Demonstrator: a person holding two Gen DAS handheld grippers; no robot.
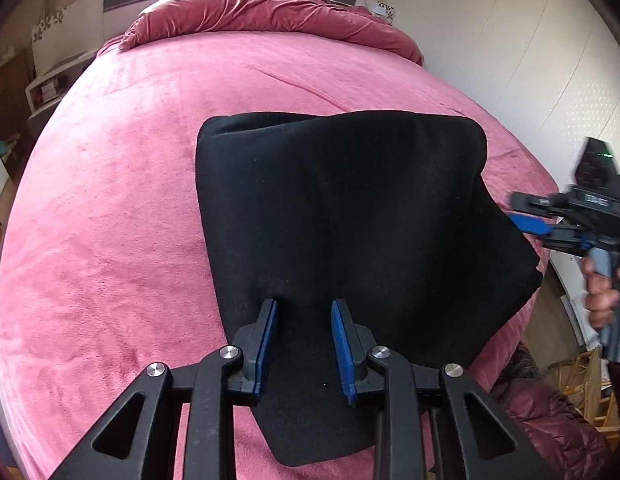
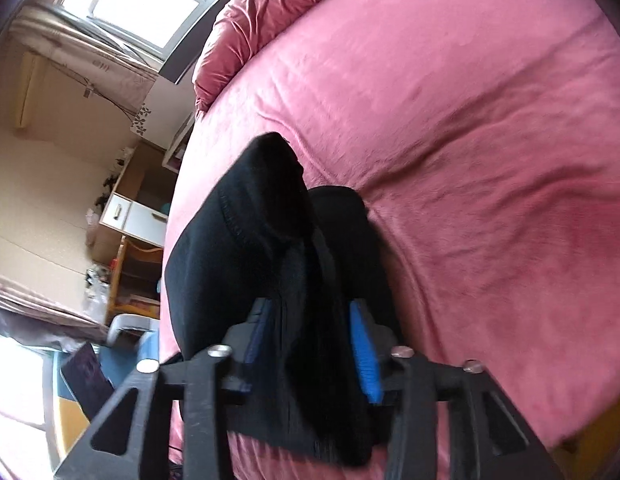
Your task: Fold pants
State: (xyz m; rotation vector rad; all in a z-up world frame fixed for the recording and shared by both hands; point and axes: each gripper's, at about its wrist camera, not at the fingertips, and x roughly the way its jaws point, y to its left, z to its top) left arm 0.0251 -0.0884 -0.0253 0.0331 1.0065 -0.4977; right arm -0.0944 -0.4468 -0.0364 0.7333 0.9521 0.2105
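The black pants [image 1: 341,208] lie folded over on a pink bed [image 1: 110,200]. My left gripper [image 1: 304,308] is open just above the pants' near edge, its blue pads on either side of the cloth with a gap. My right gripper [image 2: 310,312] has a bunch of the black pants [image 2: 262,216] between its blue pads and holds that side lifted off the bed [image 2: 469,120]. In the left wrist view the right gripper [image 1: 525,224] reaches in from the right edge at the pants' right side, held by a hand.
A crumpled dark-pink duvet [image 1: 250,8] lies at the head of the bed. White wall panels [image 1: 529,60] run along the right. Shelves and a desk [image 2: 126,216] stand beside the bed. A quilted maroon jacket [image 1: 549,420] lies at the lower right.
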